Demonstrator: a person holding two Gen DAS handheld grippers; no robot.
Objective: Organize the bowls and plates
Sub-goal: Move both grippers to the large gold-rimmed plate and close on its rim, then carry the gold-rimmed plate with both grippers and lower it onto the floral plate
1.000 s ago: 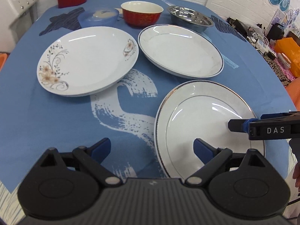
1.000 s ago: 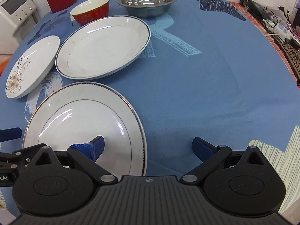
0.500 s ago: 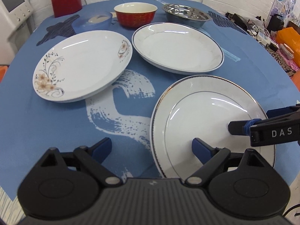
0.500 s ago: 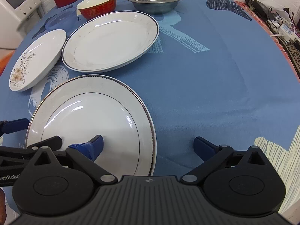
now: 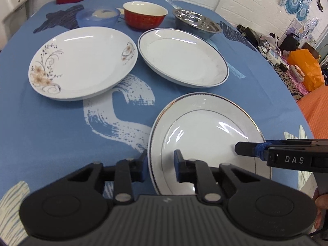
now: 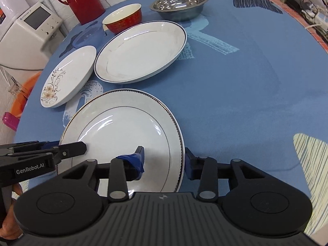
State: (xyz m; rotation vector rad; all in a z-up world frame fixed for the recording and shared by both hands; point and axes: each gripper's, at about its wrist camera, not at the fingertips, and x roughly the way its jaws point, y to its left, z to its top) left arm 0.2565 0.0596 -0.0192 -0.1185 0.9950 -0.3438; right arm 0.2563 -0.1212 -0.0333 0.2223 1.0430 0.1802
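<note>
**Both grippers close in on the near plate's rim**

Change vs a second ago: both sets of jaws were spread wide over the gold-rimmed plate (image 5: 207,141); now both have narrowed sharply around its edge. The left gripper (image 5: 158,167) straddles the plate's left rim, one finger outside the rim and one over the plate's inner face. The right gripper (image 6: 164,163) does the same on the plate's right rim. A small gap shows between pads and china in both views, so I read both as clenching but can't tell whether either is fully pinched on the plate yet (call it near-contact, not a confirmed grasp).

Plate location: near edge of the counter (image 6: 246,82), on the blue cloth, closest to the person. Can't tell if it has left the cloth; it looks flat or barely tilted.

Rest of the layout looks unchanged: floral plate (image 5: 82,61) far left, blue-rimmed plate (image 5: 182,57) beside it and apart from the near plate, then the red bowl (image 5: 145,17), steel bowl (image 5: 196,22) and a pale blue bowl (image 5: 98,16) in the back row. Red flask (image 6: 82,0) behind them.

Meaning for the task: judged as the grasp step of a two-handed lift on the first plate. Likely next is raising it and stacking it on one of the other plates. No stacking is done yet, so progress is early. Risk: thin glossy rim, could slip if one side grips before the other.
</note>
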